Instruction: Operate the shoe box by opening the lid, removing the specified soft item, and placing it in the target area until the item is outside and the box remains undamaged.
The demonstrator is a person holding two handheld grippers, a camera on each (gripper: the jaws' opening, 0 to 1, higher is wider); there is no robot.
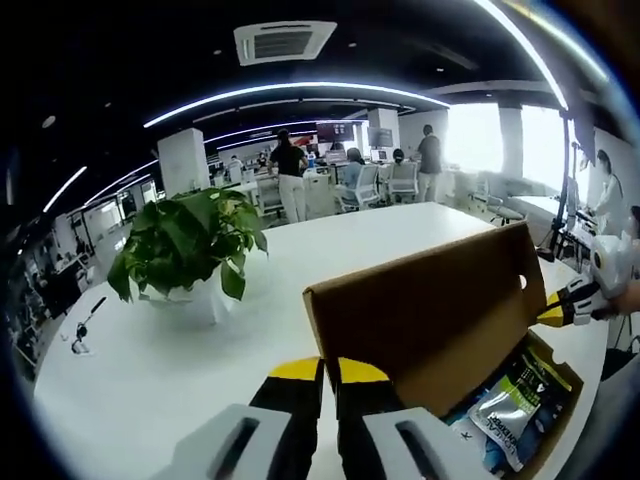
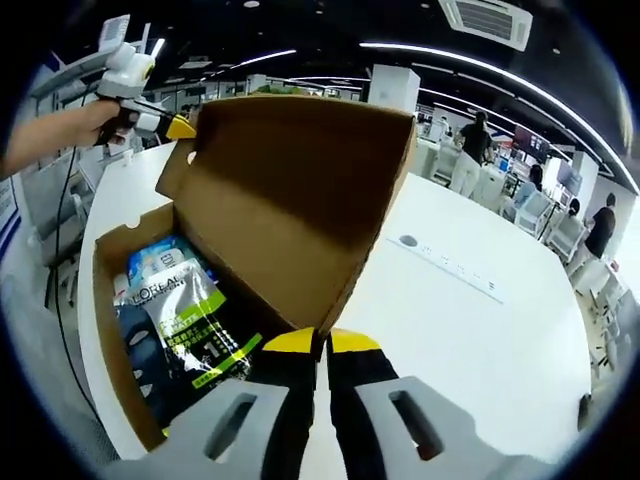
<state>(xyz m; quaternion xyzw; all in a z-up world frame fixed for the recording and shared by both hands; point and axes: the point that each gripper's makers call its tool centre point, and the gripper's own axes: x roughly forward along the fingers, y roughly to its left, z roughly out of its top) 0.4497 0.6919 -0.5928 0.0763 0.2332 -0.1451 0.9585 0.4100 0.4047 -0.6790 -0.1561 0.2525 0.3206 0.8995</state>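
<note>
- My left gripper (image 1: 330,372) is clamped on the raised lid (image 1: 430,310) edge
- My right gripper (image 2: 322,343) pinches the lid too
- Soft packets (image 2: 185,325) lie inside the shoe box (image 2: 110,330)

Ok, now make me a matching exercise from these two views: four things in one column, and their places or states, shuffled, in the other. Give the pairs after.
Things:
1. lid
2. packets
3. potted plant
4. right gripper

Places or states:
A. lying inside the shoe box
B. closed on a brown cardboard edge
C. standing on the white table
D. swung up, open

Pairs: 1-D, 2-A, 3-C, 4-B
</note>
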